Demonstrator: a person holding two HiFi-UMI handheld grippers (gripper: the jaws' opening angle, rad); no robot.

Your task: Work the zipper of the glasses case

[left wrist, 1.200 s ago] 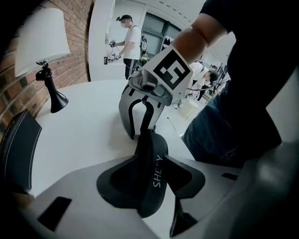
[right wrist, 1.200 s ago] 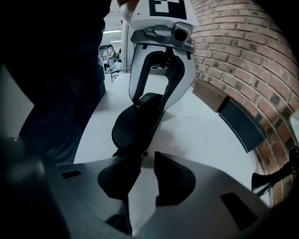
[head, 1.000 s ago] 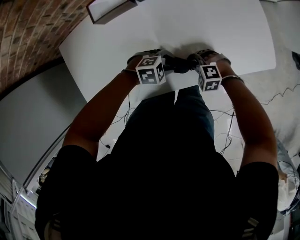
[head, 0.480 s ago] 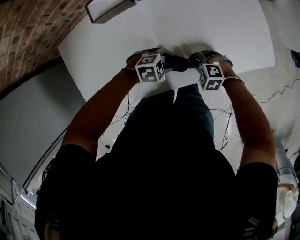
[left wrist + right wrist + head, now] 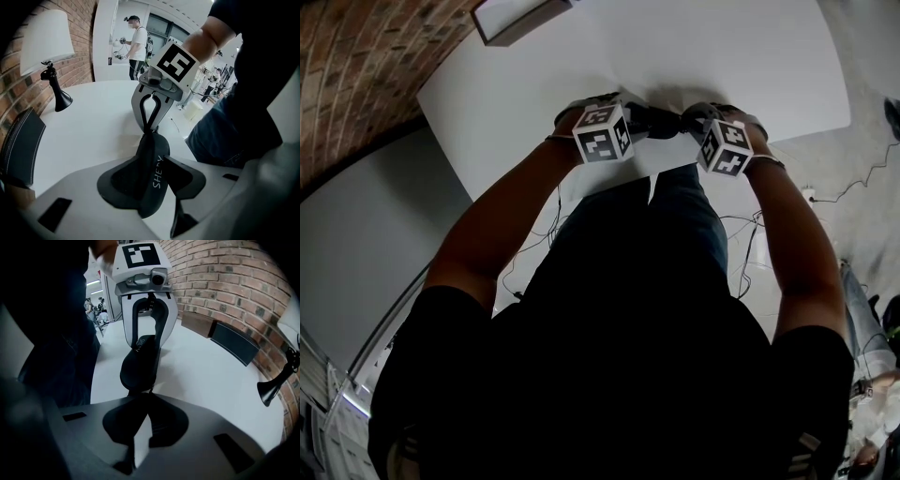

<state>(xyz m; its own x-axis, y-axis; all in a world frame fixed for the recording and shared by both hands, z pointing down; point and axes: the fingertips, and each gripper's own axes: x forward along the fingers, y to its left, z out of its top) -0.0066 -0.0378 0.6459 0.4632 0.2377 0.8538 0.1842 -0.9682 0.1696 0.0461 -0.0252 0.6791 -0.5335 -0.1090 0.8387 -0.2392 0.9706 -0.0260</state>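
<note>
the black, oval, soft-sided glasses case (image 5: 140,363) hangs between the two grippers at the near edge of the round white tabletop (image 5: 722,56), right in front of the person. it appears lifted a little off the surface, with a faint shadow under it. the left gripper (image 5: 154,180) has its jaws partly apart and pressed on the two flat sides of one end of the case, next to some white lettering, so that end is clamped. the right gripper (image 5: 142,408) sits at the opposite end. its jaws have just been closing and now meet at the narrow tip of the case, where the zipper seam runs out. something thin, most likely the zipper pull, may be pinched there, but the tab is too small and dark to make out in any view. the case looks closed, with its edges together and no gap or lining showing, though the zipper teeth themselves cannot be seen. judging from this, the set-up is done: the case is steadied at one end and the other gripper is shut at the spot where the pull should be. the actual run of the slider along the seam appears still to do. a white-shaded desk lamp (image 5: 47,42) stands on the tabletop well away from the case, by the red brick wall (image 5: 225,282).
</note>
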